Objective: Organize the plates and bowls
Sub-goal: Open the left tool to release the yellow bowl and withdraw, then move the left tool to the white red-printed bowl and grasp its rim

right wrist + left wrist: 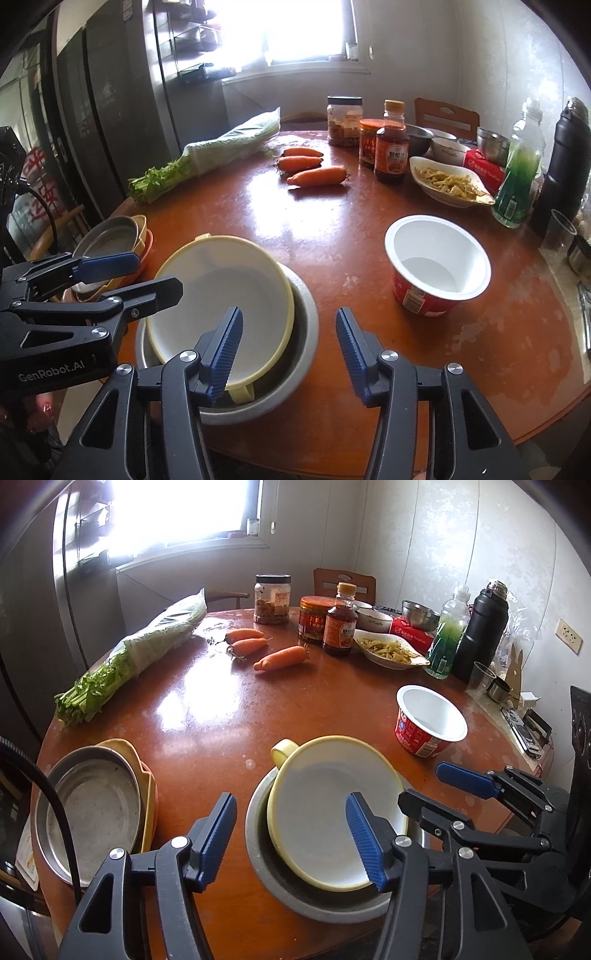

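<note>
A yellow-rimmed bowl [325,812] [221,295], white inside, with a handle, rests tilted in a grey metal bowl [266,878] [303,332] at the near edge of the round brown table [221,720]. My left gripper [291,838] [136,278] is open: one finger hangs over the yellow bowl's inside, the other stands outside the metal rim. My right gripper [288,350] [439,790] is open and straddles the opposite rims the same way. No pad presses on either bowl. A metal plate [92,812] [107,236] tops a stack of yellow and orange dishes at the left.
An empty red paper cup [428,716] [436,266] stands to the right of the bowls. Carrots [280,657], bagged celery [129,653], jars, a sauce bottle [340,627], a dish of food [388,650], steel bowls, a green bottle and a black flask [480,635] crowd the far side.
</note>
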Action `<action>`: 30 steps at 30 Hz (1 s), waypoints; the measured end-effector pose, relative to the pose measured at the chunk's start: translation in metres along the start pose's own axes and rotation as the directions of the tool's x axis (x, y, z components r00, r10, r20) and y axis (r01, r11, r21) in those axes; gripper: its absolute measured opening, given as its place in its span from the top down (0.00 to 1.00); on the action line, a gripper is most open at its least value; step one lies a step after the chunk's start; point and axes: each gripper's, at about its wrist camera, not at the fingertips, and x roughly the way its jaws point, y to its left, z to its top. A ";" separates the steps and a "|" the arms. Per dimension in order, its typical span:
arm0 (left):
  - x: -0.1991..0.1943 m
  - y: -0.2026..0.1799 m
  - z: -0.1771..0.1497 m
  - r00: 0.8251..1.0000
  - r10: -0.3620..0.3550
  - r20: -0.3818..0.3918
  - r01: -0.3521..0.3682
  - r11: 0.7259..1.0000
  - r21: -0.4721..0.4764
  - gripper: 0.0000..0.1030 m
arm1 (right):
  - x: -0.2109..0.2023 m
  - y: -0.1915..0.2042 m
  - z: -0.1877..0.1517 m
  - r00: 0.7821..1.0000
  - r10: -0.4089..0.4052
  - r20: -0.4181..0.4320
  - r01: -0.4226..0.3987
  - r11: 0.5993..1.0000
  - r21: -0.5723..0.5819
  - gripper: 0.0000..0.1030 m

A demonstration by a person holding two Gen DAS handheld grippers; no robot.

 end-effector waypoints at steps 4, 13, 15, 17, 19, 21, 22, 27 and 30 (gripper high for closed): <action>-0.003 -0.004 0.005 1.000 -0.002 0.016 0.002 1.000 0.006 0.39 | -0.004 -0.004 0.003 1.000 -0.007 0.009 0.007 1.000 -0.001 0.46; -0.005 -0.010 0.012 0.999 -0.005 0.034 0.005 1.000 0.001 0.37 | -0.010 -0.010 0.010 0.999 -0.025 0.027 0.026 1.000 -0.013 0.42; -0.005 -0.011 0.016 0.999 -0.003 0.037 0.003 1.000 -0.006 0.36 | -0.011 -0.013 0.012 0.999 -0.030 0.035 0.031 0.999 -0.014 0.40; -0.005 -0.012 0.019 0.999 0.002 0.043 -0.001 1.000 -0.009 0.35 | -0.012 -0.016 0.015 0.999 -0.034 0.039 0.034 0.999 -0.011 0.40; -0.005 -0.014 0.023 0.999 0.008 0.047 -0.007 1.000 -0.010 0.35 | -0.013 -0.021 0.019 0.998 -0.038 0.046 0.038 0.999 -0.008 0.39; -0.003 -0.017 0.028 0.999 0.009 0.047 -0.008 1.000 -0.010 0.35 | -0.014 -0.026 0.022 0.998 -0.043 0.054 0.043 0.999 -0.005 0.37; -0.002 -0.019 0.031 0.999 0.011 0.047 -0.010 1.000 -0.011 0.35 | -0.015 -0.029 0.023 0.997 -0.047 0.058 0.047 0.999 -0.001 0.37; 0.009 -0.033 0.044 0.999 0.009 0.043 -0.009 1.000 -0.003 0.35 | -0.018 -0.049 0.031 0.995 -0.070 0.077 0.068 0.997 0.029 0.36; 0.017 -0.044 0.052 0.999 0.000 0.040 0.000 1.000 -0.001 0.35 | -0.021 -0.066 0.036 0.992 -0.094 0.088 0.090 0.995 0.054 0.36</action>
